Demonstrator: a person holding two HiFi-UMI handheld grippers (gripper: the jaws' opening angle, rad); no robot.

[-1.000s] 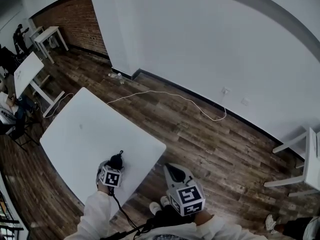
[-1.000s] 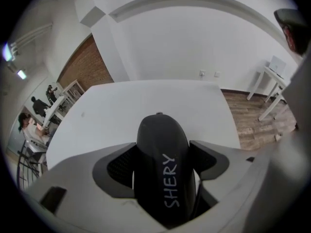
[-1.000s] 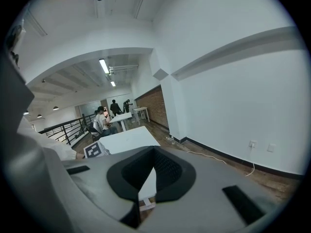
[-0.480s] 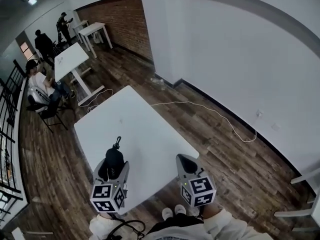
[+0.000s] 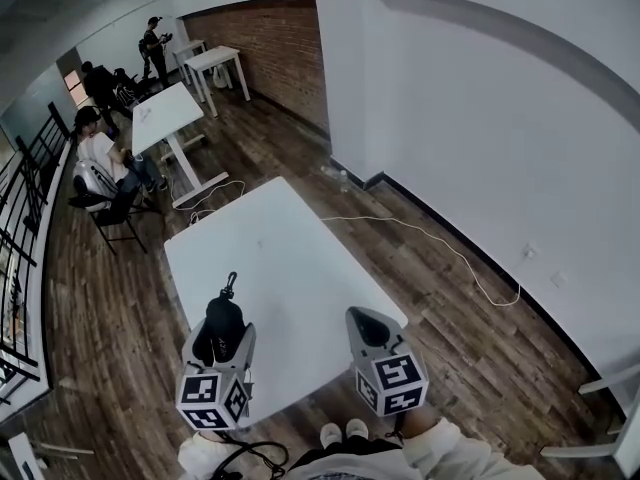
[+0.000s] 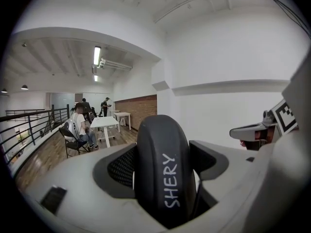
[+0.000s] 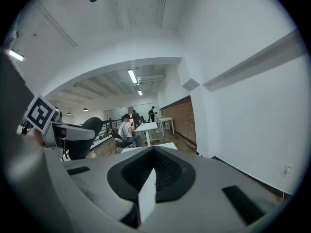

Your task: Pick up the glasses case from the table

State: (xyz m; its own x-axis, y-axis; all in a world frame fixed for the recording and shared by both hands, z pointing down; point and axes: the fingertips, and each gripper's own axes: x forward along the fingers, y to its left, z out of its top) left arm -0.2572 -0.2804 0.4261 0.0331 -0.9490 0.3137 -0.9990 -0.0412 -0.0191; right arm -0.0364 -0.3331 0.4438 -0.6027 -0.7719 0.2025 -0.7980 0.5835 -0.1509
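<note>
- Black glasses case (image 6: 163, 178), clamped in left tool (image 6: 161, 157), shows "SHERY" only in left gripper view.
- Right tool (image 5: 361, 318), five o'clock in head view: jaws together.

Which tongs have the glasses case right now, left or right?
The left tongs: the black glasses case sits clamped between their jaws. The right tongs hold nothing.

Case between the left jaws, over the table's near end
The black oval zip glasses case (image 5: 224, 316) sits between the left gripper's (image 5: 222, 340) jaws. The right gripper (image 5: 362, 320) is just to its right, the white rectangular table (image 5: 290, 258) lies below and ahead of both, and a thin white cable (image 5: 440, 243) lies on the floor beyond, to the right.
</note>
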